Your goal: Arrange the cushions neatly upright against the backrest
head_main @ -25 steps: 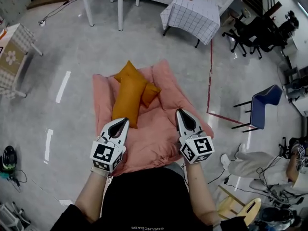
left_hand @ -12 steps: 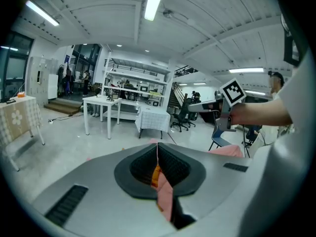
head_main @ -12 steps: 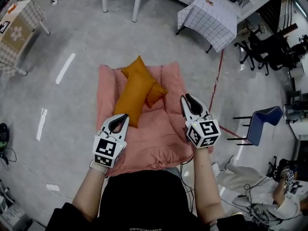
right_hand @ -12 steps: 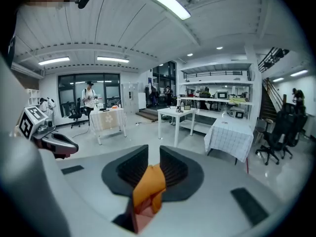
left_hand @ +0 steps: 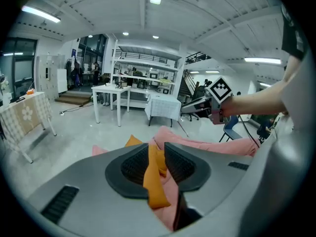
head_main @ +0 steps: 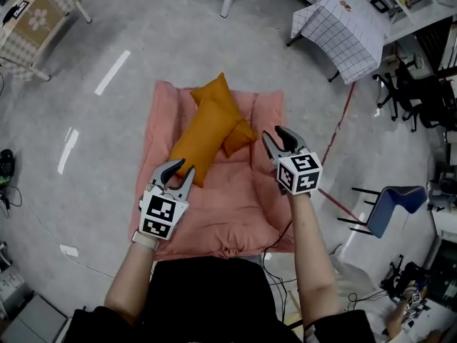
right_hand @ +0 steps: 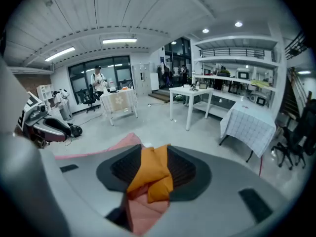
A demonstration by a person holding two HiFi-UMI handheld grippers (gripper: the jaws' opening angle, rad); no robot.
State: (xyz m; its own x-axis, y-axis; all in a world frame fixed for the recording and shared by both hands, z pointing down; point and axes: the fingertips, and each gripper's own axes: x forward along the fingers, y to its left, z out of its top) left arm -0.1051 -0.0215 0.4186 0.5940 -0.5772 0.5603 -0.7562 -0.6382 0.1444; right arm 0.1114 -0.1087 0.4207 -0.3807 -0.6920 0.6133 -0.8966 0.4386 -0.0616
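Three orange cushions [head_main: 203,138] are heaped toward 12 o'clock on the pink padded seat [head_main: 228,209] — the long one is laid across the other two, which are partly hidden. The left gripper [head_main: 181,168] is held at the heap's 7 o'clock, the right gripper [head_main: 273,134] at its 3 o'clock. Both pairs of fingers [left_hand: 133,167] have just been opening and are spread, with nothing pinched — the cushions are seen only beyond the gaps.
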